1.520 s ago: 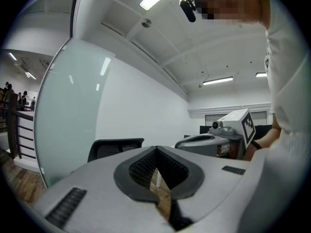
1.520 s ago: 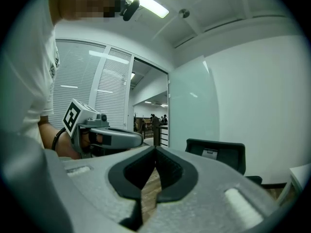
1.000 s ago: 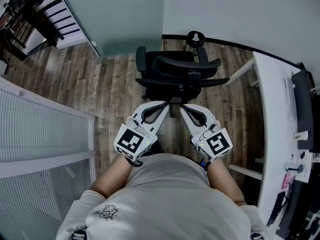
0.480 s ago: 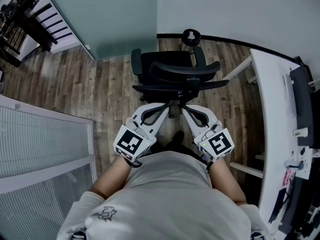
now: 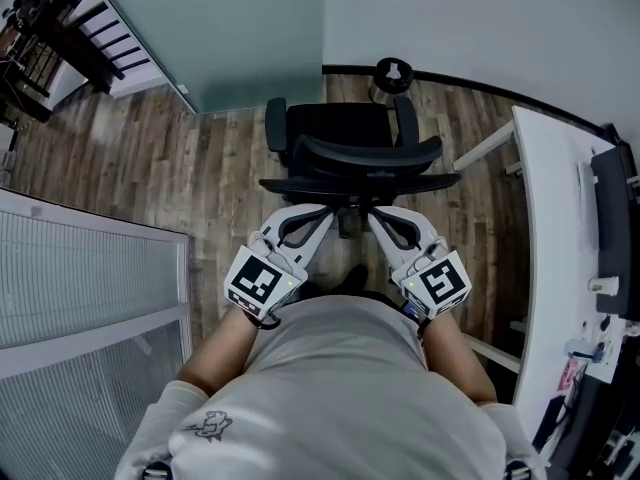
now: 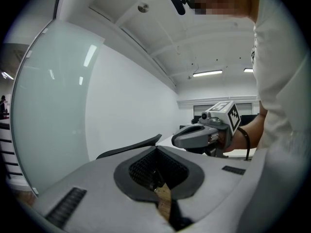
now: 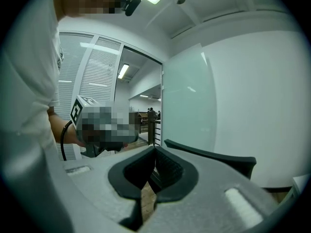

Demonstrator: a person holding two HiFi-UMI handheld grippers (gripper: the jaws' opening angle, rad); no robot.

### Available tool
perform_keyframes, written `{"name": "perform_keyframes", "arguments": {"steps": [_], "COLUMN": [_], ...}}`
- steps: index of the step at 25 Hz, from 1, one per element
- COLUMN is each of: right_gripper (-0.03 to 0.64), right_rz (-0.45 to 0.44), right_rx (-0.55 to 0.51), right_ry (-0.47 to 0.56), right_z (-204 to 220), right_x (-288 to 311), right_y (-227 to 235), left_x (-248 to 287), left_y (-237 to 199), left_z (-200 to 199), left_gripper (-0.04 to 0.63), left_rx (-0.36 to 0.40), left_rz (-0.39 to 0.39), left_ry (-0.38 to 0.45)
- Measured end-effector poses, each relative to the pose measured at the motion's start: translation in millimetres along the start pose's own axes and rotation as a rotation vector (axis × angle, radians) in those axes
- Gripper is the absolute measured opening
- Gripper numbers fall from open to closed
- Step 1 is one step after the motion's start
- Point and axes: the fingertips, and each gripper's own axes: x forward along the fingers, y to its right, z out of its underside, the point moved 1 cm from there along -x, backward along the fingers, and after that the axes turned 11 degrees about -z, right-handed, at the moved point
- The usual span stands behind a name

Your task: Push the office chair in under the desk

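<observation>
The black office chair point(image 5: 350, 153) stands on the wood floor with its curved backrest point(image 5: 365, 160) toward me, left of the white desk point(image 5: 545, 218). My left gripper point(image 5: 330, 211) and right gripper point(image 5: 372, 215) sit side by side just behind the backrest, both shut with nothing between the jaws. I cannot tell whether the tips touch the chair. In the left gripper view the shut jaws of my left gripper point(image 6: 156, 147) point past the backrest edge point(image 6: 129, 149), with the right gripper point(image 6: 204, 132) alongside. The right gripper view shows my right gripper point(image 7: 155, 147) shut below the backrest edge point(image 7: 209, 155).
A frosted glass partition point(image 5: 250, 38) and a white wall stand beyond the chair. A round black object point(image 5: 392, 72) sits by the wall. White slatted panels point(image 5: 90, 278) run along the left. A monitor point(image 5: 612, 218) and small items lie on the desk.
Both grippers have come forward and the gap to the chair's backrest has shrunk. The jaws stay shut.
</observation>
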Motion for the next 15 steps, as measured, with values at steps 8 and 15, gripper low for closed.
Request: {"name": "perform_keyframes", "arguments": {"steps": [8, 15], "right_gripper": [0.021, 0.049], "right_rz": [-0.057, -0.101], "right_rx": [0.001, -0.005], "right_ry": [-0.020, -0.068], "right_z": [13, 38], "right_x": [-21, -36], "right_y": [55, 84], "left_x": [49, 74], "left_y": [-2, 2], "left_z": [20, 47], "left_gripper": [0.002, 0.046], "left_rx": [0.048, 0.146], "left_rz": [-0.042, -0.042], "left_ry": [-0.082, -0.164]}}
